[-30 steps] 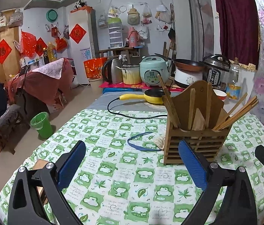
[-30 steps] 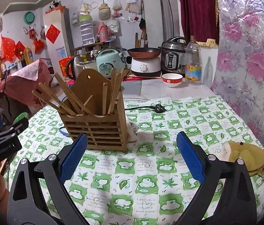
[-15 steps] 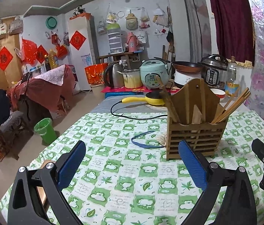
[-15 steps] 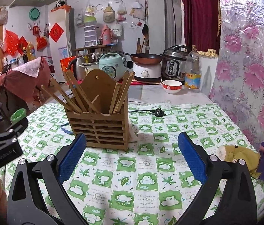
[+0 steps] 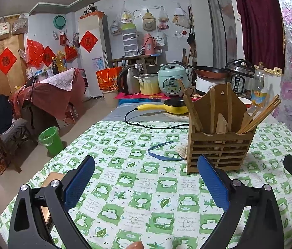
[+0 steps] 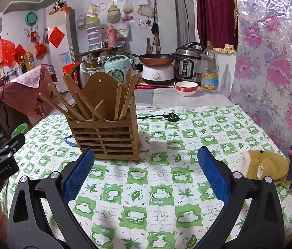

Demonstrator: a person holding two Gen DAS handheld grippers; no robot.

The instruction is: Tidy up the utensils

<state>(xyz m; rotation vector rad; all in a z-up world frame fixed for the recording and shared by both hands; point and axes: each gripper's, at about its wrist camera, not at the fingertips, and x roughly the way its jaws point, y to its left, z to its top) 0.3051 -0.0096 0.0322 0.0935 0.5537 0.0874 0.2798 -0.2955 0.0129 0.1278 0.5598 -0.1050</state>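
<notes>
A slatted wooden utensil holder point(image 5: 218, 143) stands upright on the green-and-white checked tablecloth point(image 5: 137, 178); it also shows in the right wrist view point(image 6: 104, 137). Several wooden chopsticks point(image 5: 258, 116) and flat wooden utensils lean out of it point(image 6: 73, 105). My left gripper point(image 5: 146, 182) is open and empty, short of the holder and to its left. My right gripper point(image 6: 146, 172) is open and empty, in front of the holder and to its right. Each gripper's body shows at the edge of the other's view.
A blue band point(image 5: 162, 151) and a pale cloth point(image 6: 146, 139) lie beside the holder. A black cord with plug point(image 6: 170, 116) runs behind it. A yellow plush toy point(image 6: 264, 166) lies at right. Cookers, a bowl point(image 6: 186, 88) and a bottle stand at the back.
Both grippers have drawn back and risen a little, so the holder looks smaller and farther. Both stay open and empty. The holder has not moved.
</notes>
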